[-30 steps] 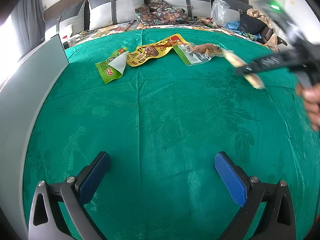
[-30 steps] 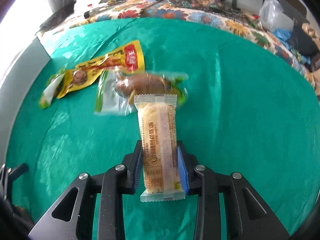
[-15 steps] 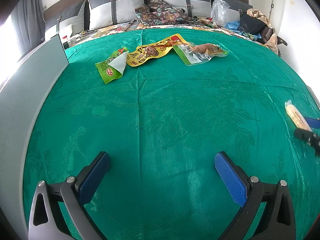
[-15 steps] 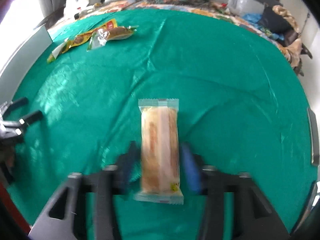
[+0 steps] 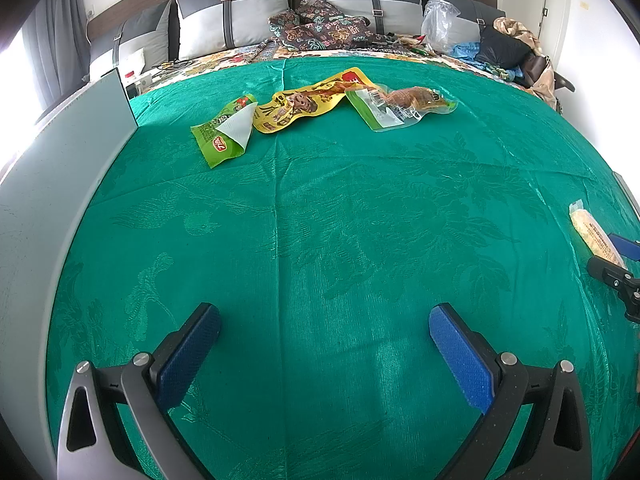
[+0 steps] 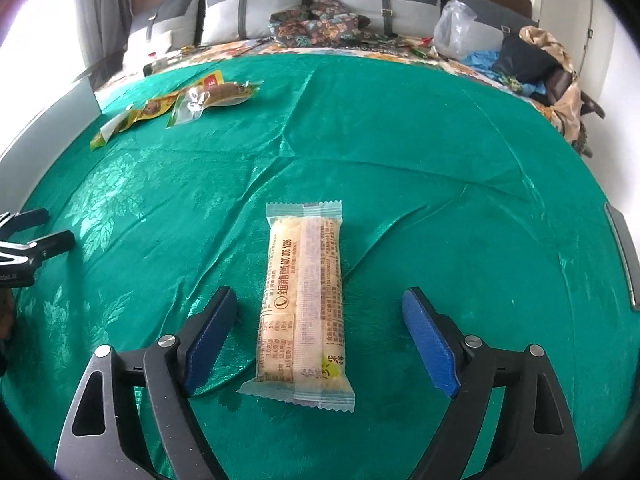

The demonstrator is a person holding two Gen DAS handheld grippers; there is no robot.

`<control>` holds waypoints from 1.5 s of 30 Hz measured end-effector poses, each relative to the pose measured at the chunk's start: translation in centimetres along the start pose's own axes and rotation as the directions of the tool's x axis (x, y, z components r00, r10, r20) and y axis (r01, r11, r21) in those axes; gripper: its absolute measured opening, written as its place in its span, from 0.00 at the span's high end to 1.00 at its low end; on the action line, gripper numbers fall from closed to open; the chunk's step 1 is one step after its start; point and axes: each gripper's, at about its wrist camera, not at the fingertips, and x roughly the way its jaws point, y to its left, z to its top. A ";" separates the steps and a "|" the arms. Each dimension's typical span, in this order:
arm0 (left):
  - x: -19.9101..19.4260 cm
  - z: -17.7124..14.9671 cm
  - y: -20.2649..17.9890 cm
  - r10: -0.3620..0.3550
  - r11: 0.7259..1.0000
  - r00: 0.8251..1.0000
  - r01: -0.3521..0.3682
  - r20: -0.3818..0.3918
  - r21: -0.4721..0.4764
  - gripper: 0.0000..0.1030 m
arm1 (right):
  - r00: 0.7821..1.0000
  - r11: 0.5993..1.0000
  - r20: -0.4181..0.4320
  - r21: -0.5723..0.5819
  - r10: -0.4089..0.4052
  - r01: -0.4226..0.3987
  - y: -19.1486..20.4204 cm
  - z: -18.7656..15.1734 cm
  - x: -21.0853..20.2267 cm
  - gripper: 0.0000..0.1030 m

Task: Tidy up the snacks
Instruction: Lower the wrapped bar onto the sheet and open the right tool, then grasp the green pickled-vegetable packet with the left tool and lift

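Observation:
A pale wrapped snack bar lies flat on the green cloth between the jaws of my right gripper. Those jaws are opening, and the blue pads stand clear of the wrapper on both sides. In the left wrist view the same snack bar shows at the far right edge, with the right gripper around it. My left gripper is open over bare cloth with nothing between its fingers. At the far left lie a green packet, a yellow packet and a clear packet with a brown snack.
A grey panel stands along the cloth's left side. Behind the cloth are grey pillows, a patterned cushion, a clear plastic bag and piled clothes. A grey edge strip lies at the right.
My right gripper carried the snack bar away from the other packets to the near right of the cloth, set it down and opened off it. The left gripper stayed still.

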 end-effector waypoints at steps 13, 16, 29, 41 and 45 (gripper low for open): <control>0.0 0.0 0.0 0.001 1.000 1.000 -0.001 0.000 0.001 0.00 | 1.000 1.000 0.001 0.003 0.002 -0.002 -0.1 -0.1 -0.1 0.15; 0.0 0.0 0.0 0.000 1.000 1.000 0.000 0.000 0.000 0.00 | 1.000 1.000 0.001 0.003 0.002 -0.002 -0.1 -0.1 -0.1 0.15; 2.2 11.6 7.8 -0.080 0.994 0.988 0.069 -0.134 -0.085 0.00 | 1.000 1.000 0.001 0.004 0.002 -0.002 -0.1 -0.1 -0.1 0.15; 10.2 16.3 9.7 0.068 0.979 0.982 -0.100 -0.175 -0.179 0.37 | 1.000 1.000 0.002 0.005 0.002 -0.002 -0.1 0.0 -0.1 0.15; 8.5 14.2 9.4 0.032 0.990 0.989 -0.052 -0.145 -0.133 0.39 | 1.000 1.000 0.002 0.005 0.003 -0.003 -0.1 0.0 0.0 0.15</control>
